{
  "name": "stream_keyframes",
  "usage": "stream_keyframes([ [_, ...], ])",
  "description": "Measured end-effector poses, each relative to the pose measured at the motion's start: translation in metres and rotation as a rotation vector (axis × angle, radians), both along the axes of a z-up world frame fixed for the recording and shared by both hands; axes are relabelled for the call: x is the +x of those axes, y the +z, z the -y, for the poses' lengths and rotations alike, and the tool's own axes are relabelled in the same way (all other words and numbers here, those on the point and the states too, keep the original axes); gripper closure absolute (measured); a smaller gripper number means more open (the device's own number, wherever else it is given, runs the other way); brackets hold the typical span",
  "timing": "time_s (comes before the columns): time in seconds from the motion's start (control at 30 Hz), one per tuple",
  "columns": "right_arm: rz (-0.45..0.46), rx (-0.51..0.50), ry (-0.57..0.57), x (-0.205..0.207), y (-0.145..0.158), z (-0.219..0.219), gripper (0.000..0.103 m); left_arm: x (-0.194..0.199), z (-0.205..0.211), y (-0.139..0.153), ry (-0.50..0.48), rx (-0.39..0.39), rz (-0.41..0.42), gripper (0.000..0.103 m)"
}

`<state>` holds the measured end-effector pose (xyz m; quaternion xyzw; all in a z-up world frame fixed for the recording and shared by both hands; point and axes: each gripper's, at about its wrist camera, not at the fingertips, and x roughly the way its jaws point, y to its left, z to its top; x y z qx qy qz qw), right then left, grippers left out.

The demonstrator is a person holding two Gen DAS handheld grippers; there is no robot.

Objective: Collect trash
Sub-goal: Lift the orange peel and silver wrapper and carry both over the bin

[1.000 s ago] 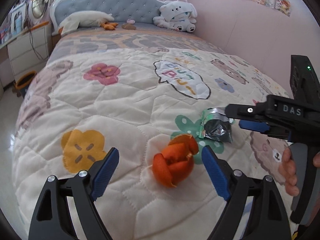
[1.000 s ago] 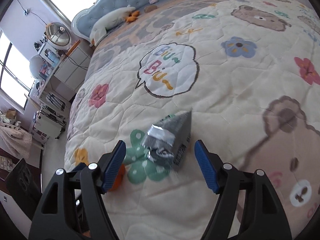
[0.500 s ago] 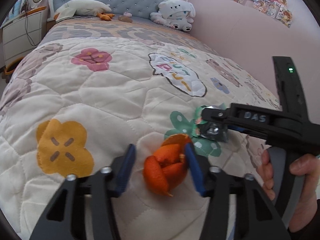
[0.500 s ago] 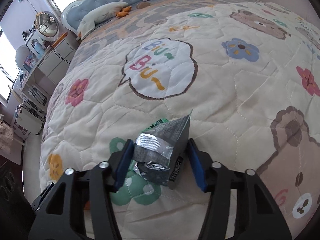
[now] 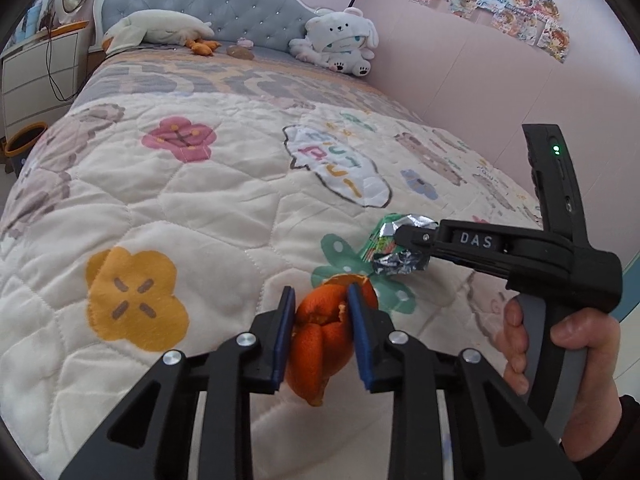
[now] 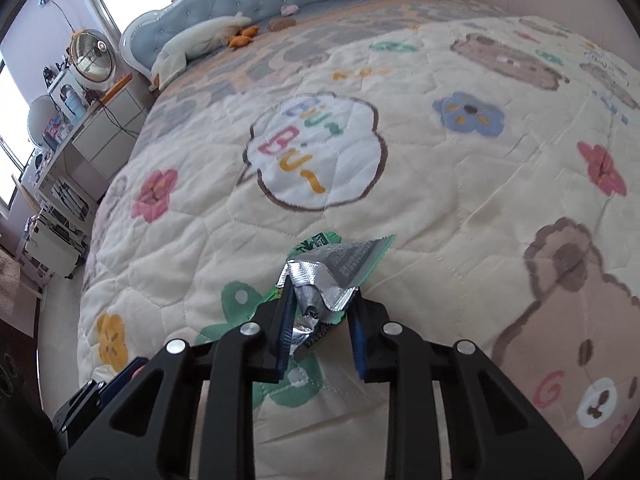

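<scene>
My left gripper is shut on an orange peel, held just above the patterned quilt. My right gripper is shut on a crumpled silver and green snack wrapper, low over the quilt. In the left wrist view the right gripper comes in from the right with the wrapper in its jaws, just beyond the peel. A hand grips its handle.
A blue padded headboard, a white pillow toy and a white plush bear lie at the far end of the bed. A pink wall runs along the right. White drawers stand left, with an orange-rimmed bin on the floor.
Both grippers have closed: the left on the orange peel, the right on the wrapper. Both views have moved closer and lifted slightly.
</scene>
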<state>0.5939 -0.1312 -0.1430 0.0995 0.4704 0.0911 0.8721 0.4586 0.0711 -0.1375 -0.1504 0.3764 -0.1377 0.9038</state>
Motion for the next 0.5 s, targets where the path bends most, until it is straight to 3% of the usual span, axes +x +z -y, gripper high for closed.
stream_keyframes([
  [0.23, 0.058, -0.007, 0.024, -0.026, 0.035, 0.0, 0.08, -0.032, -0.008, 0.027, -0.005, 0.01, 0.031, 0.078],
  [0.5, 0.09, 0.027, 0.077, -0.082, 0.063, 0.0, 0.08, -0.077, -0.032, 0.055, 0.043, 0.034, 0.05, 0.077],
])
